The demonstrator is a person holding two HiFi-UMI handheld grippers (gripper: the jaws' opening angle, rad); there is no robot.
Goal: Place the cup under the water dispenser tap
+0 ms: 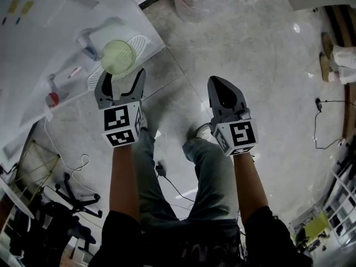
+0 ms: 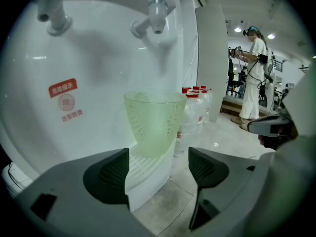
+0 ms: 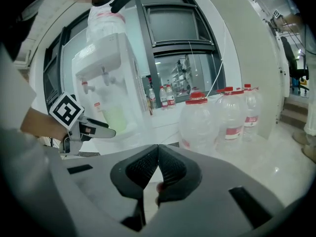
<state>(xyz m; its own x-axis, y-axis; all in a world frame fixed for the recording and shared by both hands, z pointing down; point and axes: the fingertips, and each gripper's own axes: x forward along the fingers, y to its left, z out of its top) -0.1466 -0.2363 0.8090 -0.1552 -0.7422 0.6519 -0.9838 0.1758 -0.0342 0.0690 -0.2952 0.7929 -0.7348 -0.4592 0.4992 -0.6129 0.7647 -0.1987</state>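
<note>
Left gripper view: cup (image 2: 154,125) beyond spread left claw (image 2: 159,168)

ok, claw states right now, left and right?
Left claw: open, holding nothing; the green cup stands just ahead of it, not gripped.
Right claw: closed, empty.

Grey left gripper (image 1: 123,73), jeans (image 1: 211,171), black sleeves (image 1: 119,232)
</note>
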